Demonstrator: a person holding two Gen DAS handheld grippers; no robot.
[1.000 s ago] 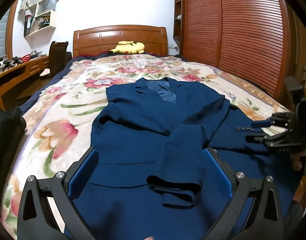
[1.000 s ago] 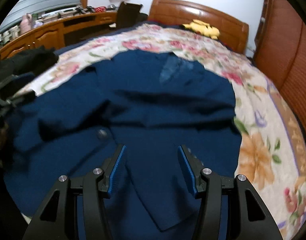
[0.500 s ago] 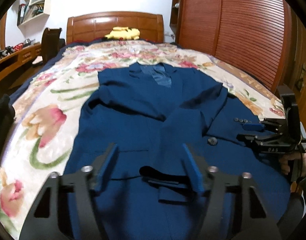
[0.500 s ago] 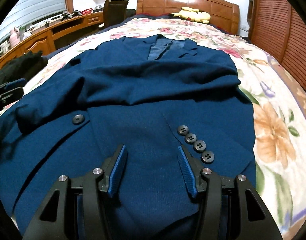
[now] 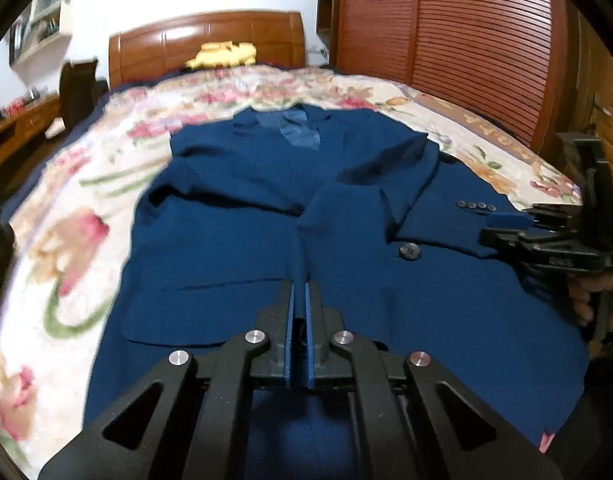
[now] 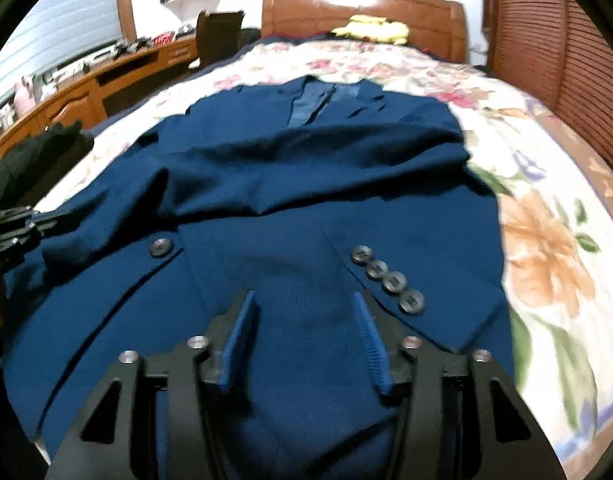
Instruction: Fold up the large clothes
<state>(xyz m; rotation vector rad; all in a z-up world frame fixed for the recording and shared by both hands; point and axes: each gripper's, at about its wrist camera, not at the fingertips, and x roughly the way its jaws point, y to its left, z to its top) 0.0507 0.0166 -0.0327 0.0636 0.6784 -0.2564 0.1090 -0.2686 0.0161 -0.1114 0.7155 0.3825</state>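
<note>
A dark blue suit jacket (image 5: pixel 346 220) lies face up on the floral bedspread (image 5: pixel 66 240), collar toward the headboard. Both sleeves are folded across its front. My left gripper (image 5: pixel 299 292) is shut on the cuff of the sleeve lying down the jacket's middle. My right gripper (image 6: pixel 302 308) is open, its jaws astride the other sleeve's cuff beside several cuff buttons (image 6: pixel 388 278); it also shows at the right edge of the left wrist view (image 5: pixel 510 220). The jacket (image 6: pixel 306 184) fills the right wrist view; the left gripper's body shows at its left edge (image 6: pixel 10 228).
A wooden headboard (image 5: pixel 206 44) with a yellow plush toy (image 5: pixel 222 54) stands at the far end. A slatted wooden wardrobe (image 5: pixel 446 40) runs along the right. A desk (image 6: pixel 86 80) and dark chair (image 6: pixel 220 36) stand left of the bed. Dark clothing (image 6: pixel 34 160) lies at the bed's left edge.
My left gripper has gone from wide open to shut, closing on the middle sleeve's cuff. My right gripper has settled low over the other cuff and stayed open.
</note>
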